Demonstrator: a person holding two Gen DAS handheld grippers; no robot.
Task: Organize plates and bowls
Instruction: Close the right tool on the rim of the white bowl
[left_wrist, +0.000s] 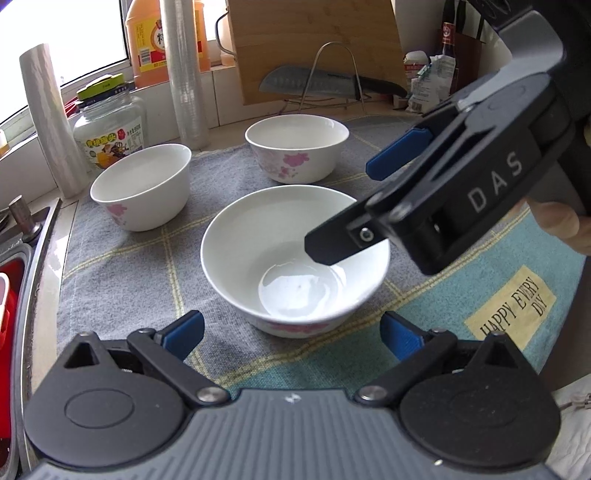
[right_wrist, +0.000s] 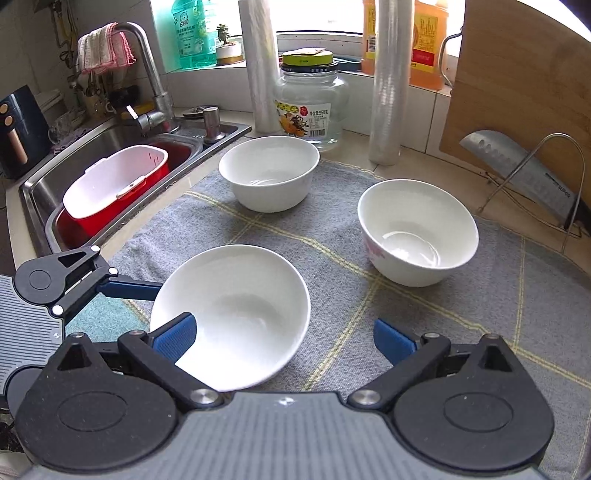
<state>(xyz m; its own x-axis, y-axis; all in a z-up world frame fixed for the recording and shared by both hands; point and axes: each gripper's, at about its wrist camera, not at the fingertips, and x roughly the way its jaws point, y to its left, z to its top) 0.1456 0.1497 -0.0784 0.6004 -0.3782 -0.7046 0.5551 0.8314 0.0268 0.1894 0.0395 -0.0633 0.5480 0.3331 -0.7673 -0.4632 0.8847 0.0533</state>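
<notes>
Both tongs, left (left_wrist: 291, 334) and right (right_wrist: 284, 341), hung spread around the nearest bowl (right_wrist: 236, 314); next, pinching its rim, seemingly for stacking into the bowl at one o'clock (right_wrist: 417, 230).

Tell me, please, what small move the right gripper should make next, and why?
Probably lower and close the right gripper on the nearest bowl's rim: its fingers are open, one already over the rim, and nothing is held yet.

three white pink-flowered bowls (right_wrist: 232, 314) (right_wrist: 269, 172) (right_wrist: 417, 230) upright, apart on grey mat (right_wrist: 332, 258).
</notes>
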